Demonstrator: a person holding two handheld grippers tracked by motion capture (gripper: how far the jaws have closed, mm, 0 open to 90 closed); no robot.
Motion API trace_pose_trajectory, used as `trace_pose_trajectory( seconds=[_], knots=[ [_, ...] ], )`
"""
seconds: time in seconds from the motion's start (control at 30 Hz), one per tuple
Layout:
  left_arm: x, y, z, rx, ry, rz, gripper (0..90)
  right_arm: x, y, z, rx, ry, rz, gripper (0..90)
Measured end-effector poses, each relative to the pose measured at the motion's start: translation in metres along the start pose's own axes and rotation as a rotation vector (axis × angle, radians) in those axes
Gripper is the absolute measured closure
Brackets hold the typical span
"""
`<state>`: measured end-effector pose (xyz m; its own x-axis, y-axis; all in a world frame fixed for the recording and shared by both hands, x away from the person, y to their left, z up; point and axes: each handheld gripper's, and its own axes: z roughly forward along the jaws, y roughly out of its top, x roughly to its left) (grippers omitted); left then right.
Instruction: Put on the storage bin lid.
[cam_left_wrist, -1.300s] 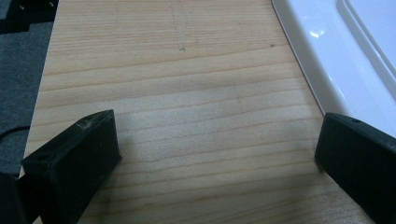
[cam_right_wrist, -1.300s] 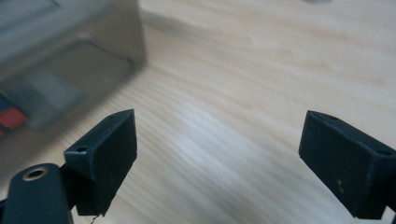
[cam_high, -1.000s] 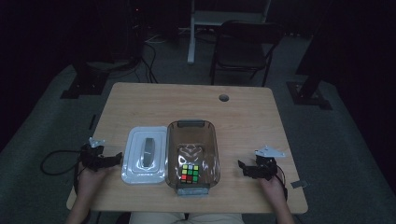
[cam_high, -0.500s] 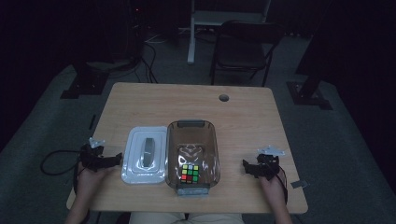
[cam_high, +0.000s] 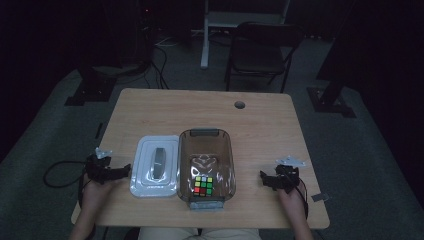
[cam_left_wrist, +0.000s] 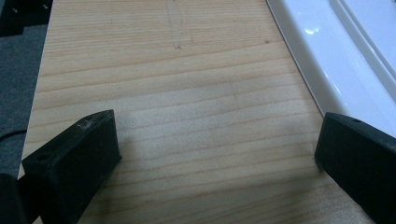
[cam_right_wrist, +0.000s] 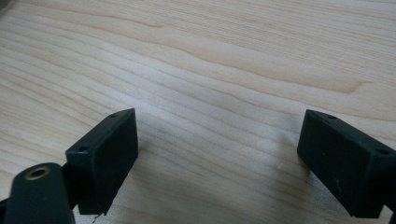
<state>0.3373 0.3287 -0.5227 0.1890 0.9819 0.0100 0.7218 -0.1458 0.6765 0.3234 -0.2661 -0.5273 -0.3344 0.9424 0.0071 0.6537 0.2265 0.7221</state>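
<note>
A clear brown-tinted plastic box (cam_high: 206, 165) stands near the front middle of the wooden table (cam_high: 250, 125). A colour cube (cam_high: 203, 185) lies inside it toward the front. The box's white lid (cam_high: 155, 165) lies flat just left of it, its edge also in the left gripper view as the white lid (cam_left_wrist: 336, 51). My left gripper (cam_high: 122, 170) rests at the table's left edge, open, jaws pointing at the lid; between the jaws of the left gripper (cam_left_wrist: 217, 149) there is bare wood. My right gripper (cam_high: 264, 177) sits right of the box, open, and the right gripper (cam_right_wrist: 217, 154) holds nothing.
A round cable hole (cam_high: 240, 105) is in the table's far side. A dark folding chair (cam_high: 262, 50) and a stand (cam_high: 205, 35) are on the floor behind the table. A cable (cam_high: 60, 170) trails off the left edge.
The right gripper has shifted slightly forward and right along the table. The left gripper, box, lid and cube have stayed put.
</note>
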Motion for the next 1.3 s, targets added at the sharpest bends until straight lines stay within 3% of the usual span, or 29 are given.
trace_pose_trajectory(
  seconds=[0.13,0.23,0.4,0.5,0.9,1.1,1.3],
  knots=[
    [0.001,0.002,-0.005,0.043,-0.005,-0.023,0.6,0.0,0.0,0.0,0.0,0.0,0.001,12.0],
    [0.002,0.001,-0.01,0.046,0.002,-0.038,0.6,0.0,0.0,0.0,0.0,0.0,0.001,12.0],
    [-0.005,0.005,-0.022,0.035,-0.019,-0.028,0.6,0.0,0.0,0.0,0.0,0.0,0.001,12.0],
    [-0.017,0.009,-0.031,0.024,-0.038,-0.004,0.6,0.0,0.0,0.0,0.0,0.0,0.001,12.0],
    [-0.079,0.024,-0.054,-0.009,-0.197,0.113,0.6,0.0,0.0,0.0,-0.001,-0.002,0.003,12.0],
    [-0.095,0.031,-0.052,-0.013,-0.241,0.127,0.6,0.001,0.0,0.0,-0.002,-0.002,-0.005,12.0],
    [-0.108,0.036,-0.043,-0.009,-0.256,0.137,0.6,0.007,0.003,-0.002,-0.019,-0.009,-0.024,12.0]
  ],
)
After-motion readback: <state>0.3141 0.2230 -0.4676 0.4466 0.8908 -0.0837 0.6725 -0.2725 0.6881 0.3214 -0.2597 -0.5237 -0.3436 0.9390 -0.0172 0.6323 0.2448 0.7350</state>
